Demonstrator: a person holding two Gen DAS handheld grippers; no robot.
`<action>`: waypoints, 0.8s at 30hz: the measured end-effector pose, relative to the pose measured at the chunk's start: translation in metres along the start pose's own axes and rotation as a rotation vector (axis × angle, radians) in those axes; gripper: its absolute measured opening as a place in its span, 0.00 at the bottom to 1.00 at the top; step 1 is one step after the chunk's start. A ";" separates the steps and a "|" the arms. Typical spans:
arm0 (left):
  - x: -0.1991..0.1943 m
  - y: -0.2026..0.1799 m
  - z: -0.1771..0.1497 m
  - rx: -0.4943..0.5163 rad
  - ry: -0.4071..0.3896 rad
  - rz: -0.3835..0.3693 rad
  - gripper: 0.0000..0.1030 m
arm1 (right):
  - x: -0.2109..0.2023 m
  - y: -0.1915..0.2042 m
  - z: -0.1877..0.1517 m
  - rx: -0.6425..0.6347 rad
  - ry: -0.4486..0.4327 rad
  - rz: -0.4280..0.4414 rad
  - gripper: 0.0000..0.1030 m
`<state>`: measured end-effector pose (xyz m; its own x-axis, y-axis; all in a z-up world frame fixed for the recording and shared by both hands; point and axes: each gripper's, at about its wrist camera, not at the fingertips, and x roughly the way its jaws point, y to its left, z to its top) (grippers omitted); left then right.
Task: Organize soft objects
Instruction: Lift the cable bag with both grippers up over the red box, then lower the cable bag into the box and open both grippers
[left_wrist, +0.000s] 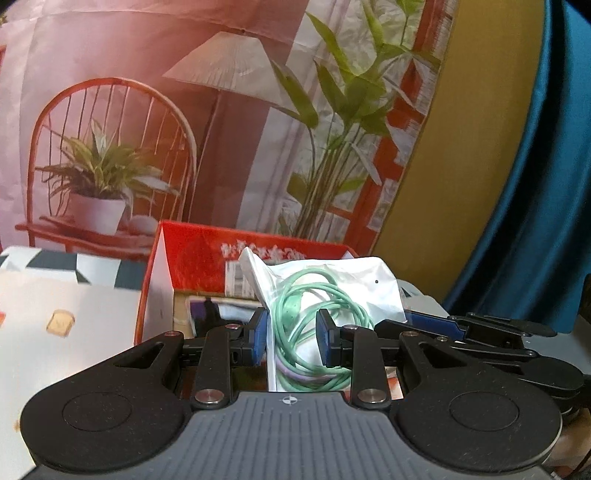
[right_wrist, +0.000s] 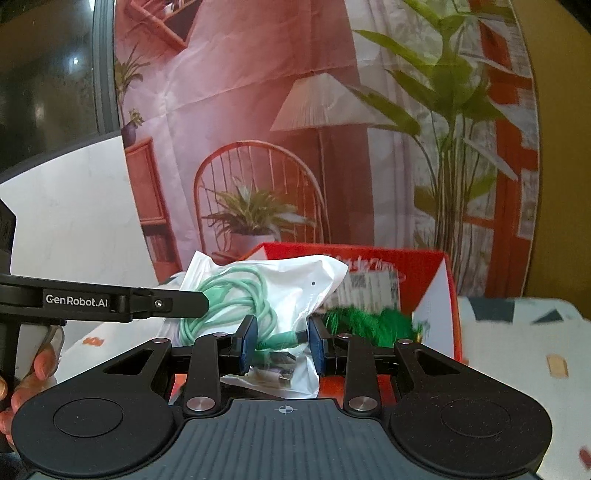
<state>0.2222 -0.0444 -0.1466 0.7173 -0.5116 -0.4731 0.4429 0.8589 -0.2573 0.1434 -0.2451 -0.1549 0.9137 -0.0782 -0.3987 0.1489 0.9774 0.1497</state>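
A clear plastic bag holding a coiled green cable is gripped from two sides. In the left wrist view, the left claw is seen closed onto the lower part of the bag, its blue pads pressed against the plastic with the cable loops bunched between them. In the right wrist view, the right claw is likewise pinched on the bag, near the end where the cable's plugs are gathered; the green cable is coiled above the pads. The bag is held up in front of an open red box, which is set on a desk covered with a pale patterned cloth. Something bright green and fringed is visible inside the box, though what it is cannot be told. In the left wrist view the box is seen behind the bag, with printed paper lying inside it. The left gripper's black arm is seen crossing the left edge of the right wrist view, with a hand around its handle. A printed backdrop with a chair, a lamp and plants is hung behind the desk.
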 end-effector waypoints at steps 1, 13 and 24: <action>0.006 0.001 0.005 0.001 0.004 0.008 0.29 | 0.006 -0.002 0.004 -0.003 0.001 -0.002 0.27; 0.083 0.024 0.030 -0.010 0.129 0.077 0.29 | 0.089 -0.042 0.024 0.050 0.080 -0.004 0.27; 0.138 0.025 0.019 0.047 0.319 0.181 0.30 | 0.146 -0.067 0.006 0.146 0.271 -0.022 0.28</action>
<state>0.3419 -0.0942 -0.2021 0.5859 -0.3120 -0.7479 0.3543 0.9287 -0.1099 0.2691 -0.3233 -0.2180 0.7783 -0.0245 -0.6274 0.2385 0.9359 0.2593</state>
